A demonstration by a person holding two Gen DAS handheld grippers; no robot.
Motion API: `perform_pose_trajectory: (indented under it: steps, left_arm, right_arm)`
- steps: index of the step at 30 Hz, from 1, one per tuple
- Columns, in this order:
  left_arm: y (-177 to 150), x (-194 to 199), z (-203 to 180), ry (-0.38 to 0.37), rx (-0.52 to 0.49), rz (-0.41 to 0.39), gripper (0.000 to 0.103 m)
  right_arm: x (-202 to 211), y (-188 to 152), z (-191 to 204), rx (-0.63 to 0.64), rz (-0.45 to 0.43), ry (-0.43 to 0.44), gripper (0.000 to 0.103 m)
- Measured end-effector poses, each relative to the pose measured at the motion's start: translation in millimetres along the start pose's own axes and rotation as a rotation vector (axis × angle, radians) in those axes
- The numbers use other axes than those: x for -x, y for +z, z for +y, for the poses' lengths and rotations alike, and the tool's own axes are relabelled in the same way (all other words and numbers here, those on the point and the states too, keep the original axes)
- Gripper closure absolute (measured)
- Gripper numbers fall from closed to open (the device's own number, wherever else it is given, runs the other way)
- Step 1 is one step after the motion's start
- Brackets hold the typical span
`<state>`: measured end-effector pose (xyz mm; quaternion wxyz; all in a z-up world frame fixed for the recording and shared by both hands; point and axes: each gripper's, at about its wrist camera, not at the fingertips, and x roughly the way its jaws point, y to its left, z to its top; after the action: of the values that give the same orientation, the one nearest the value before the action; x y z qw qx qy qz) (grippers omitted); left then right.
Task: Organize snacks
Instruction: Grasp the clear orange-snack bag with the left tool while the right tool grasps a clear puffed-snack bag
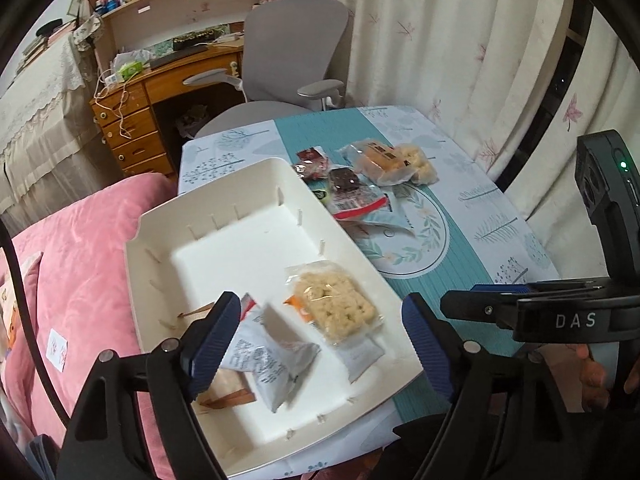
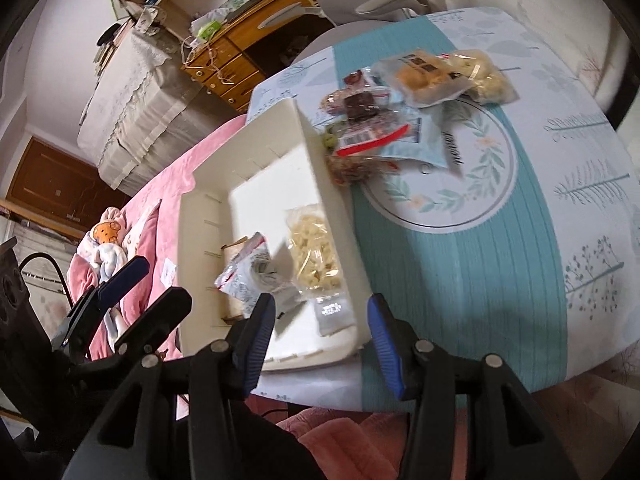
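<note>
Snacks lie in two groups. In the white tray (image 1: 152, 248) there are already a rice-crisp packet (image 1: 334, 304), a grey foil packet (image 1: 264, 356) and a brown packet (image 1: 228, 392) half hidden below it. The grey packet looks blurred and tilted, so I judge it is just settling on the tray floor; it leans near the left pad, but the pads do not press on it. The other group, the loose pile (image 1: 360, 176), waits on the worktop (image 1: 480, 240) beyond the tray, at about one o'clock in the left wrist view and at twelve to one o'clock in the right wrist view.

The left gripper (image 1: 320, 344) stands wide over the near end of the tray and holds nothing. The right gripper (image 2: 320, 328) is open to a middle width, also with nothing between its jaws, and hovers over the near right corner of the tray, just beside the left one.

The coming move depends on the pile. It stretches from the tray's far right edge outward across the worktop, with its long axis from about nine to three o'clock in the right view. The red-striped bag (image 2: 368, 136) touches the tray wall, while the cake packet (image 2: 424, 76) and the pale puffed packet (image 2: 488, 76) lie further out. The right gripper seems nearer to this pile, because the pile lies on its side of the tray, so I think it should reach forward first.
</note>
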<state>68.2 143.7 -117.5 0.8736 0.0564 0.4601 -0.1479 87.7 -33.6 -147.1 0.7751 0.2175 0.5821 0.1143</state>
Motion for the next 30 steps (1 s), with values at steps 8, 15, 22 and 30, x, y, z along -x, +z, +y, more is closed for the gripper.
perform_pose_trajectory:
  steps: [8, 15, 22, 30]
  left_arm:
    - [19, -27, -44, -0.014, -0.029, 0.042, 0.021]
    - [46, -58, -83, 0.007, 0.016, 0.088, 0.021]
    - [76, -99, -119, 0.035, 0.115, 0.162, 0.021]
    - [115, -145, -135, 0.079, 0.244, 0.228, 0.021]
  right_arm:
    - [18, 9, -46, -0.053, -0.02, -0.033, 0.055]
    - [30, 34, -96, -0.065, 0.002, -0.04, 0.055]
    - [34, 76, -145, -0.025, 0.038, -0.045, 0.055]
    - [21, 125, -187, 0.062, 0.05, -0.053, 0.055]
